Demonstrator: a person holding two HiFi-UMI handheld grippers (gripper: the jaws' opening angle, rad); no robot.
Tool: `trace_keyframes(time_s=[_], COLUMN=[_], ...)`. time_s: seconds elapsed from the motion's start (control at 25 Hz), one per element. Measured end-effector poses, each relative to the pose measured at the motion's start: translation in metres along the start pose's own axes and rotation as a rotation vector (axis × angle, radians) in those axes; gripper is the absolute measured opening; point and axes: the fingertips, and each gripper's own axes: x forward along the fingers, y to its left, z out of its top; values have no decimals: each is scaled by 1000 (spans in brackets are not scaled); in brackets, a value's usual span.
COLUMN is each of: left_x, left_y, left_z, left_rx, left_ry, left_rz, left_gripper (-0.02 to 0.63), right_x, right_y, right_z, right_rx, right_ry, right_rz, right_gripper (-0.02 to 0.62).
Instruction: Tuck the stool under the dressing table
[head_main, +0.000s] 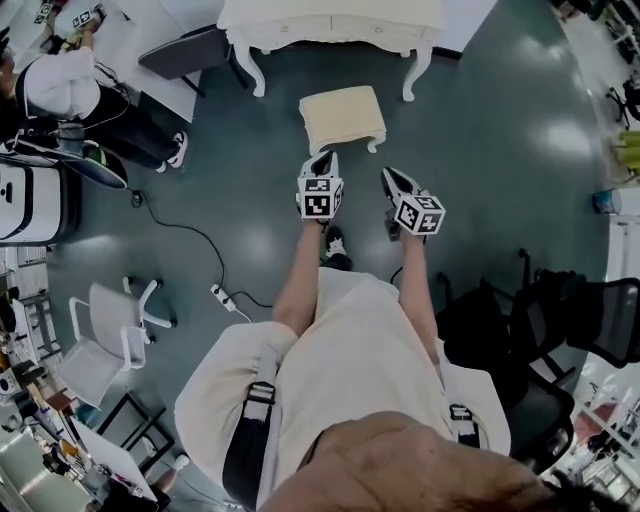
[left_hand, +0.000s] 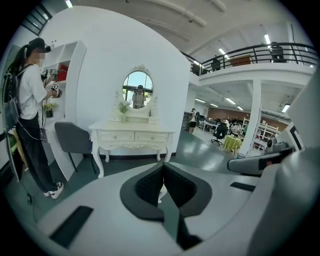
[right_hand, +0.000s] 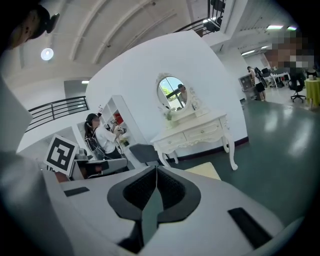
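The cream stool (head_main: 342, 115) stands on the dark floor a little in front of the white dressing table (head_main: 330, 25), outside its legs. My left gripper (head_main: 322, 158) hovers just short of the stool's near edge, shut and empty. My right gripper (head_main: 390, 175) is to the right of it, also shut with nothing held. In the left gripper view the shut left gripper (left_hand: 162, 166) points at the dressing table (left_hand: 132, 137) with its oval mirror (left_hand: 137, 90). In the right gripper view the stool's top (right_hand: 205, 171) shows just past the shut right gripper (right_hand: 156, 168), with the dressing table (right_hand: 195, 135) behind.
A grey chair (head_main: 185, 50) stands left of the dressing table. A person (head_main: 70, 85) stands at the far left by white shelves. A cable with a power strip (head_main: 222, 295) lies on the floor at my left, near a white chair (head_main: 110, 330). Black office chairs (head_main: 560, 320) crowd the right.
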Motion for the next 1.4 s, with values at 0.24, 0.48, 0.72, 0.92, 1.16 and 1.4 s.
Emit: trace_keyframes(time_s=[0.24,0.48,0.72,0.92,1.16,1.4], left_x=[45,77,127,165,232,273], left_y=[27,45,64,90,101,109], left_z=[12,23,18,-1,-31,-104], left_rx=[26,0,-49,-113,-188,-222], left_ry=[20,34,60,133,166,224], left_rz=[-36,-24,34,118,143,174], left_gripper=[15,15,15,15,15,15], right_x=[31,46,97,150,214,259], right_y=[-36,-71,-117,-156,-213,-268], right_z=[16,24,42,43,28,-23], right_rx=[1,20,11,21,-19,-33], right_ry=[-19,13,39,108,208,292], right_rz=[-50,-85,-85,-77,-31,-37], right_gripper=[44,44,44,44,44,44])
